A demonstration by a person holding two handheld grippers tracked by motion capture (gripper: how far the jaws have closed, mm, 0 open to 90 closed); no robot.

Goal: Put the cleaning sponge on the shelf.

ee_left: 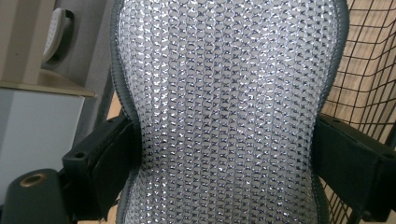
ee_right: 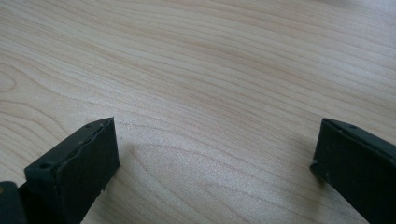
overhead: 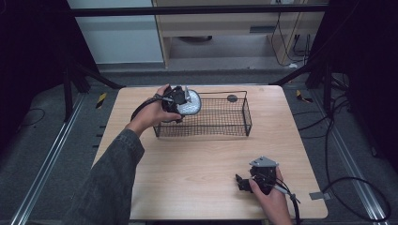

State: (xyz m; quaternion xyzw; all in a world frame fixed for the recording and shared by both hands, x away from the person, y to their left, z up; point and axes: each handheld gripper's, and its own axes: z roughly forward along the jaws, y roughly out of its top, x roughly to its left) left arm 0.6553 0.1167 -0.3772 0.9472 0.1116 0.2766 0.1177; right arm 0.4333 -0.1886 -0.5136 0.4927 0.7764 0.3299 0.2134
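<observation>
A silvery woven-mesh pad with a dark grey rim (overhead: 191,105) hangs over the left end of a black wire basket (overhead: 246,119). My left gripper (overhead: 180,101) is shut on it. In the left gripper view the pad (ee_left: 224,84) stands upright, and my left gripper (ee_left: 227,149) pinches its narrow waist from both sides; the basket's wires (ee_left: 369,70) show behind it on the right. My right gripper (overhead: 241,183) rests at the table's front right, far from the basket. In the right gripper view it (ee_right: 215,154) stands open over bare wood with nothing between its jaws.
The basket sits at the back middle of the light wooden table (overhead: 197,164). A small dark round disc (overhead: 232,98) lies just behind the basket. A grey tab (overhead: 320,195) sits at the table's front right edge. Cables trail on the floor to the right.
</observation>
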